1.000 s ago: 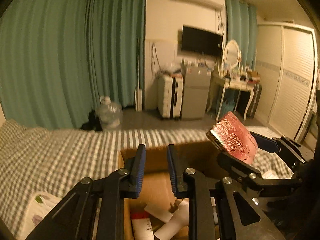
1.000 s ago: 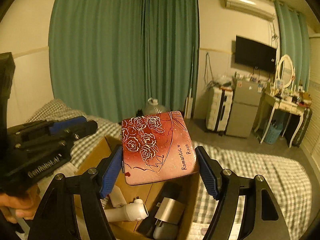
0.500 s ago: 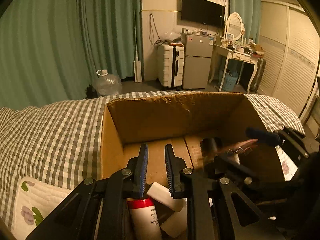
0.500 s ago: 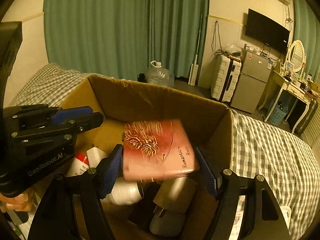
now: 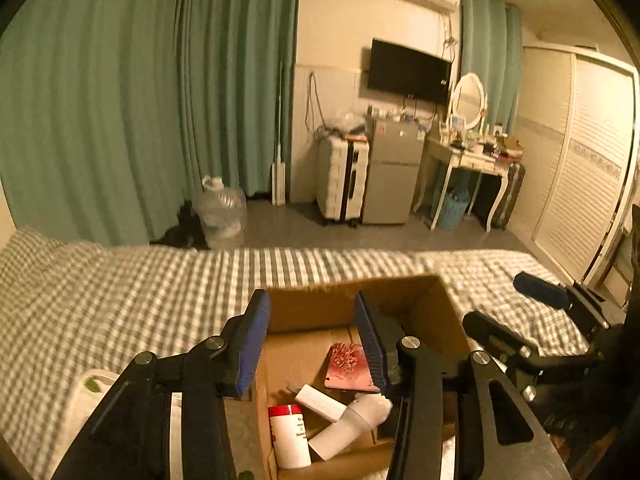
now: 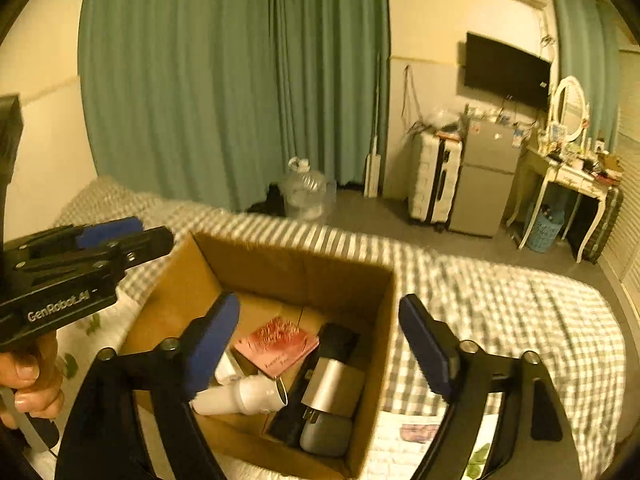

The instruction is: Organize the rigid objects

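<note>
Right gripper (image 6: 320,340) – jaws opening, nothing gripped; left gripper (image 5: 312,336) likewise opening and empty. Below both, the flat red rose-patterned tin (image 6: 277,345) is seen lying inside the open brown cardboard box (image 6: 296,268) on the checked bedspread (image 6: 500,312), beside a white plastic bottle (image 6: 240,398).

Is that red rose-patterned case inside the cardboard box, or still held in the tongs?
Inside. The red case lies flat in the cardboard box, and nothing sits between the opening right gripper.

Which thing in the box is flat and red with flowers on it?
The red rose-patterned case, lying flat on the floor of the cardboard box. The others are not flat: a white tube, a red-capped bottle and a black-and-silver device.
</note>
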`<move>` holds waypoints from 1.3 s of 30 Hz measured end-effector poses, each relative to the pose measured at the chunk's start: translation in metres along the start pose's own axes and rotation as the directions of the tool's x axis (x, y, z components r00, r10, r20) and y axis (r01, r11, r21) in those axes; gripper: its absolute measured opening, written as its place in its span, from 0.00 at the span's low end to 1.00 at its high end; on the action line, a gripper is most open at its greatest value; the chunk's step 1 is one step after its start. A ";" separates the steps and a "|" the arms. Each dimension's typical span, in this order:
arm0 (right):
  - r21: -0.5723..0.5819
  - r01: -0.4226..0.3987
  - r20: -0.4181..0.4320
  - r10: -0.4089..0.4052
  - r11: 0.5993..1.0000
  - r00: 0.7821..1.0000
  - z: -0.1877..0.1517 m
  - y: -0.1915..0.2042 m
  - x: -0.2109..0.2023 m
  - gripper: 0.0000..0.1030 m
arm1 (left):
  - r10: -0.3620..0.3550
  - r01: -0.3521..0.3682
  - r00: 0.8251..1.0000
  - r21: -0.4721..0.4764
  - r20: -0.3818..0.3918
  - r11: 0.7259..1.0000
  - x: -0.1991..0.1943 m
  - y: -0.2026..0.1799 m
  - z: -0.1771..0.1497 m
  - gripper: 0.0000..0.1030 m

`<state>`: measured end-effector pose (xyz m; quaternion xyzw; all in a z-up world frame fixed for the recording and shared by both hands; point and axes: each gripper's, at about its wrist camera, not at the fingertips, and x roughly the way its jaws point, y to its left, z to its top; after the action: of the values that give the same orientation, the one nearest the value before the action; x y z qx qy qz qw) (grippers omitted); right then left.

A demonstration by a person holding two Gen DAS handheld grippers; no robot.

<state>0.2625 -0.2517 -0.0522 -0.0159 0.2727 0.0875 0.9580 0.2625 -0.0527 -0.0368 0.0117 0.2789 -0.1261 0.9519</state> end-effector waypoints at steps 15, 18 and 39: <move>-0.013 0.089 0.275 -0.082 0.996 0.958 0.062 0.031 -0.200 1.00 | 0.054 -0.059 0.973 0.013 0.224 0.998 -0.186 -0.019 0.049 0.61; -0.027 0.107 0.320 -0.093 0.994 0.943 0.065 0.041 -0.239 1.00 | 0.050 -0.053 0.962 0.002 0.270 0.999 -0.221 -0.022 0.052 0.62; -0.020 0.109 0.388 -0.093 0.994 0.917 0.010 0.073 -0.328 1.00 | 0.075 -0.072 0.917 -0.022 0.391 0.997 -0.303 -0.027 -0.006 0.68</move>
<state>-0.0191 -0.2308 0.1301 -0.0321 0.0753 0.0451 0.9956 0.0066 -0.0079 0.1213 -0.0067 0.0831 -0.0888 0.9926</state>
